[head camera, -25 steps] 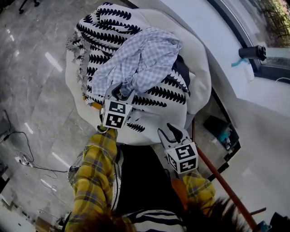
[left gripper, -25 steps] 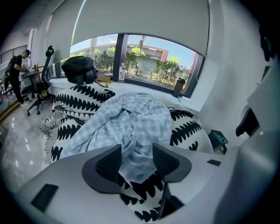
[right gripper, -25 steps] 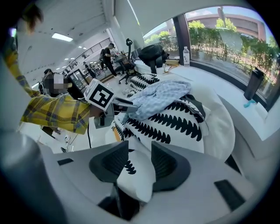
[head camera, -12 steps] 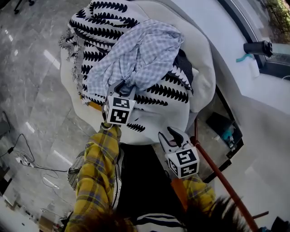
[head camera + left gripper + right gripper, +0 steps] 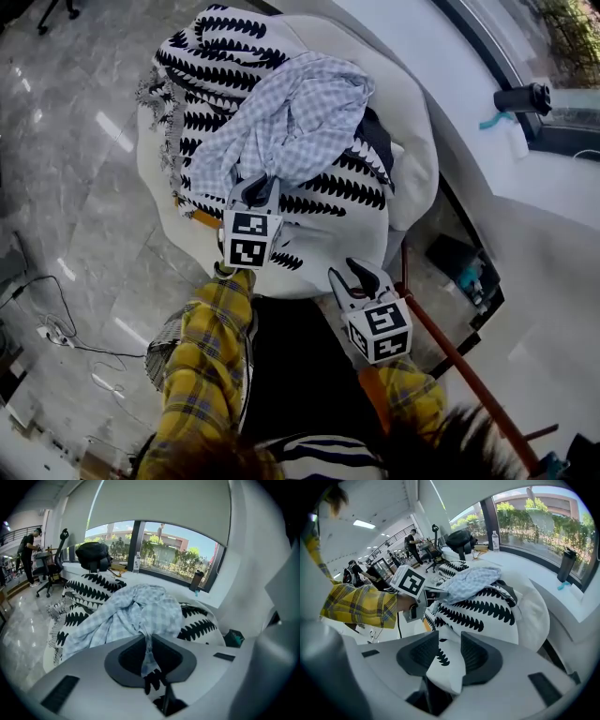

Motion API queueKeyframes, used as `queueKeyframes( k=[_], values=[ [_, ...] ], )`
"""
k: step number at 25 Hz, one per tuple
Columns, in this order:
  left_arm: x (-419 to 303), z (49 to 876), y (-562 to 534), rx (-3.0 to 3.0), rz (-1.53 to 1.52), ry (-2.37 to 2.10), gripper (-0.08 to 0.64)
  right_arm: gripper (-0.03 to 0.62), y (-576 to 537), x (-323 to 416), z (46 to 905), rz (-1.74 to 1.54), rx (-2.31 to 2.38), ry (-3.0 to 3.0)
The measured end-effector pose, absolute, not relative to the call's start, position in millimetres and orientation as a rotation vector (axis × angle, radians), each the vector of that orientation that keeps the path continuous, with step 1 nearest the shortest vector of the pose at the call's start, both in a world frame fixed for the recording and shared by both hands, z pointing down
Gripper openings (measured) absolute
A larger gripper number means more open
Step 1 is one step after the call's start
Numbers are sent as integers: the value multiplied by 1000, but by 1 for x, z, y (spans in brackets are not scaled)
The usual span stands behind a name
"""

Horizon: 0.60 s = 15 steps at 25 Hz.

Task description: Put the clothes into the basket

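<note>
A blue-and-white checked shirt (image 5: 300, 117) lies crumpled on top of a white cloth with black leaf print (image 5: 323, 202), which is draped over a big white cushion (image 5: 417, 159). My left gripper (image 5: 259, 187) is at the shirt's near edge. Its jaws have just been closing and are now shut on a fold of the shirt (image 5: 140, 613), which hangs between the pads. My right gripper (image 5: 361, 277) is at the near edge of the printed cloth (image 5: 483, 604), with a white flap of it pinched between its pads. No basket is clearly in view.
A black bottle (image 5: 520, 101) stands on the white window ledge at the upper right. An orange pole (image 5: 459, 375) slants past the right arm. Cables (image 5: 47, 328) lie on the grey marble floor at the left. A person (image 5: 28, 550) stands by office chairs far off.
The left jaws, wide open over the shirt's edge before, have closed on a fold of it. The right gripper has stayed where it was.
</note>
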<state>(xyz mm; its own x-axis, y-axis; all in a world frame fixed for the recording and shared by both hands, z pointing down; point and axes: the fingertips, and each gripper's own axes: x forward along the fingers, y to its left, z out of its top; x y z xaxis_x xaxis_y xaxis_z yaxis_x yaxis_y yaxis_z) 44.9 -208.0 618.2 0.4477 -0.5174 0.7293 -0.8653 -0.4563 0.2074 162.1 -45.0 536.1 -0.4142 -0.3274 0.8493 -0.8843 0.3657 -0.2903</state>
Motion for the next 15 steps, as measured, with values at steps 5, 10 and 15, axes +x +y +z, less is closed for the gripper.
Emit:
queueKeyframes(
  k=[5,10,15],
  values=[
    [43,555,-203,2188,665,-1207,52,158,-42,152,509,969,1047,-1967],
    [40,494,-186,2233,567,-1262,48,158,-33,139,480,928,1027,-2033],
    [27,442,-151,2224,486,-1324,46,158,-22,134,451,877,1017,-2086]
  ],
)
